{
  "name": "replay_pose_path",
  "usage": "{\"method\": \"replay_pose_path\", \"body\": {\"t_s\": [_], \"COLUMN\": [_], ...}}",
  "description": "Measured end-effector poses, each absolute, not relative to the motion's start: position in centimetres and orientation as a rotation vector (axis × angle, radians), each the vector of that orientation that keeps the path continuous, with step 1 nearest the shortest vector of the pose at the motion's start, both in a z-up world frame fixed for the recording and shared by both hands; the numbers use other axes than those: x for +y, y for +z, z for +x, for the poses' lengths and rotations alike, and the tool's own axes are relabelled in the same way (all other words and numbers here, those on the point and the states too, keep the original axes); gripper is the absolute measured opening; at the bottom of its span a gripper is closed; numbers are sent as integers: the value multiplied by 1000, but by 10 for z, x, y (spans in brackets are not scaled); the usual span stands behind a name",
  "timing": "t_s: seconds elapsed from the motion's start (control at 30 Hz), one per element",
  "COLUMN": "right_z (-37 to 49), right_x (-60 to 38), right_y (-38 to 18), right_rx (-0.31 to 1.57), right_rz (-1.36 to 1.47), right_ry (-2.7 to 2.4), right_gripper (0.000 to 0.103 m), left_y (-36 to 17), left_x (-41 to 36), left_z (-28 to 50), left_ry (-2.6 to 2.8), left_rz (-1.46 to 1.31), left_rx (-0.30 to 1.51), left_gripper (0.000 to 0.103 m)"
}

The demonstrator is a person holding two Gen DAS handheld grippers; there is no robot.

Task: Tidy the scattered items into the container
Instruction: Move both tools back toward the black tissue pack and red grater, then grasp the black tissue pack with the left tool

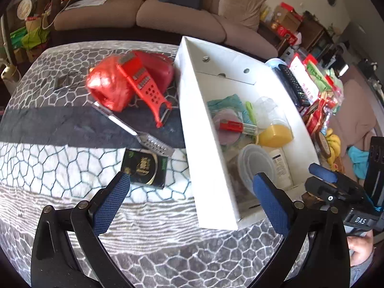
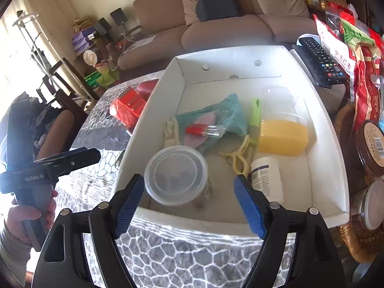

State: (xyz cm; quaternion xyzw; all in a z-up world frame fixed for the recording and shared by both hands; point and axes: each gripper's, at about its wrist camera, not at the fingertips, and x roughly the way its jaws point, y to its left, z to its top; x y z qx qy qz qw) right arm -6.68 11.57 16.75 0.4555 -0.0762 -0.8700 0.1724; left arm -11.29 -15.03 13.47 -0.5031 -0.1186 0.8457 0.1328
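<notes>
The white rectangular cardboard box (image 2: 324, 124) filled the centre of the right wrist view and ran down the right half of the left wrist view. Inside it lay a round clear plastic tub with a lid (image 2: 176, 175), a yellow block-shaped container (image 2: 283, 136), a white bottle with a printed label (image 2: 266, 175), a teal cloth (image 2: 230, 112), a small red-capped clear tube (image 2: 204, 130), a green-handled tool (image 2: 255, 112) and a pale yellow peeler (image 2: 240, 156).

Left of the box in the left wrist view, still out on the grey-and-white honeycomb-patterned cloth (image 1: 60, 168), were a red plastic bag (image 1: 108, 86), a red plastic grater with a peeler end (image 1: 148, 91) leaning across it, a flat metal grater (image 1: 144, 136) and a dark green and gold booklet (image 1: 144, 168).

The left gripper (image 1: 192, 199) stood wide open and empty at the bottom of its frame, one blue pad near the booklet, the other over the box's near corner. The right gripper (image 2: 189, 204) was also open and empty, its pads spread either side of the clear tub at the box's near wall. A hand (image 2: 26, 218) held the left gripper's handle at the lower left of the right wrist view.
</notes>
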Motion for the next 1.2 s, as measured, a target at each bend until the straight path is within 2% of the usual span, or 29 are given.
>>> {"method": "replay_pose_path", "body": {"t_s": [0.17,0.43,0.7,0.83,0.93,1.2], "right_z": [-47,-17,-15,-22,-27,-31], "right_x": [80,23,-6,-2,10,29], "right_y": [172,176,164,165,161,158], "right_rx": [-165,-193,-297,-293,-361,-407], "right_rz": [1272,1132,980,957,969,990], "right_ry": [-2455,-2459,-2475,-2485,-2476,-2474], "right_gripper": [92,93,93,93,93,93], "left_y": [121,77,47,30,20,18], "left_x": [-197,-237,-203,-175,-158,-146], "left_z": [-86,-67,-90,-116,-132,-145], "left_ry": [2482,2561,2634,2656,2670,2671], "left_rz": [-1496,-1554,-1456,-1424,-1403,-1335], "left_rx": [-363,-227,-145,-38,20,-87], "left_gripper": [103,103,103,103,103,103]}}
